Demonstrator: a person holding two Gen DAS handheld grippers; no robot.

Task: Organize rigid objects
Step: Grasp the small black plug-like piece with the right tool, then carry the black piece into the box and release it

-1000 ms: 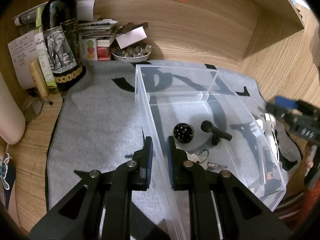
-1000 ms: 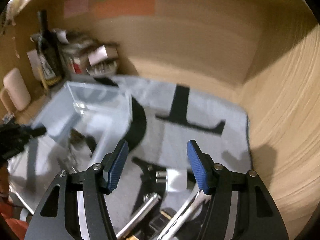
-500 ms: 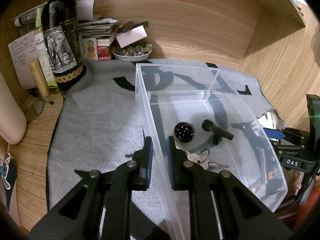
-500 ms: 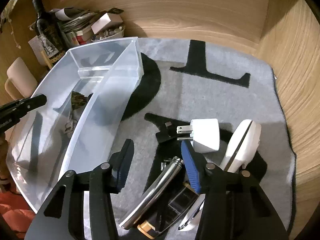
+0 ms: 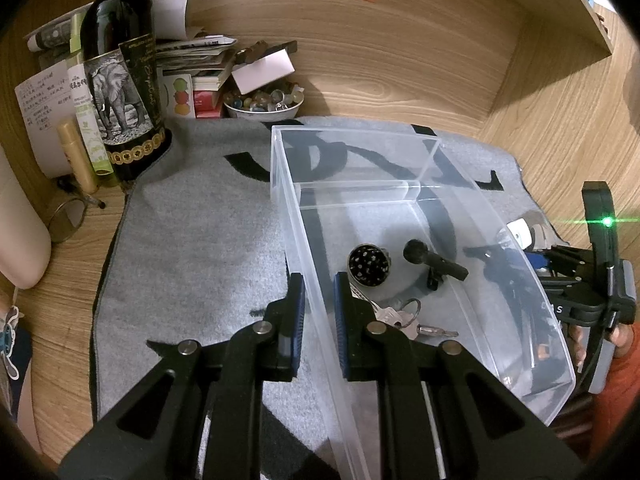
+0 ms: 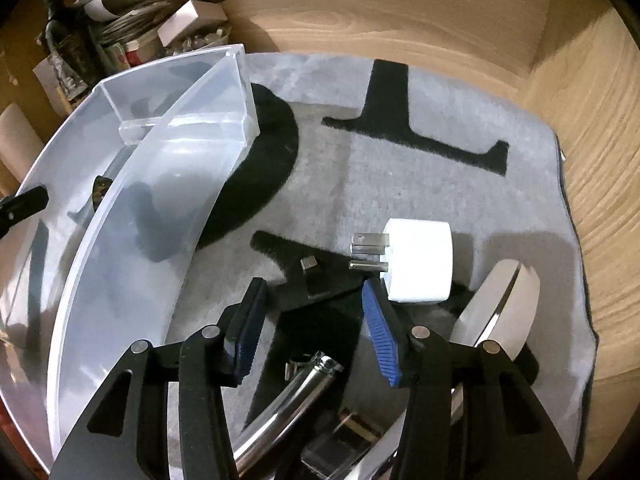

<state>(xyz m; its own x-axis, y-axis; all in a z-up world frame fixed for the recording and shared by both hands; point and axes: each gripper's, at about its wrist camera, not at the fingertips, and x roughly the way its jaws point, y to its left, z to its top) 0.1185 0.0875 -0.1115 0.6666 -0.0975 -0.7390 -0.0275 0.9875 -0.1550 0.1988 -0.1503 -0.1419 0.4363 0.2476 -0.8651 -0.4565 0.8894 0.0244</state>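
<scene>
At lower centre of right wrist view, right gripper [image 6: 310, 316] was seen closing, nothing pinched yet; small black adapter [image 6: 316, 286] lay just ahead between tips, white plug [image 6: 420, 266] just right. Left gripper [image 5: 319, 300] was clamped on clear bin [image 5: 420, 192] wall, further off.

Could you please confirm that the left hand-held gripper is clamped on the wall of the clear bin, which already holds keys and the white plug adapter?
Not quite. The white plug adapter lies on the grey mat, outside the clear bin, as the right wrist view shows. The left hand-held gripper is indeed clamped on its wall, and the keys are inside.
</scene>
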